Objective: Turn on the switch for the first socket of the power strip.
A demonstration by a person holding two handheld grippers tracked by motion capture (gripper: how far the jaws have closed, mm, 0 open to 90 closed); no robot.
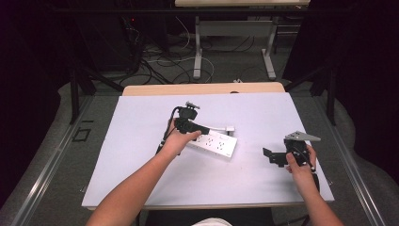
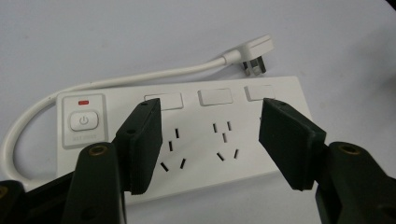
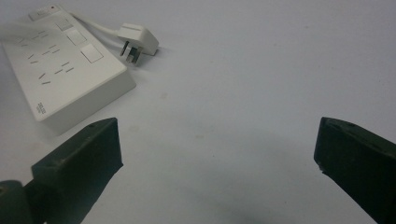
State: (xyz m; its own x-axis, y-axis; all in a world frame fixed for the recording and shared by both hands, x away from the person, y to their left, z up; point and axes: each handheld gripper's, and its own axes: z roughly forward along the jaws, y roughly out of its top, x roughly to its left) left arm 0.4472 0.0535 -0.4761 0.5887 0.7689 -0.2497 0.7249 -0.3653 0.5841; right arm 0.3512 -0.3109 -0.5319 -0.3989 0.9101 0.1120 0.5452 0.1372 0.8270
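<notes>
Power strip (image 2: 187, 135) lies mid-table, rigid, light, slick plastic, best pinched across its long edges, the left gripper (image 2: 210, 140) hovering released above its sockets, the right gripper (image 3: 217, 154) gaping wide, well apart.

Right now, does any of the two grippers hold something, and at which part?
Nothing is held. The left gripper hangs open above the white power strip, its pads apart from it. The right gripper is open over the bare table.

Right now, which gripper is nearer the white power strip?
Left. The left gripper hovers directly over the power strip, jaws open above its sockets; the right gripper sits apart to its right, open over bare table.
</notes>
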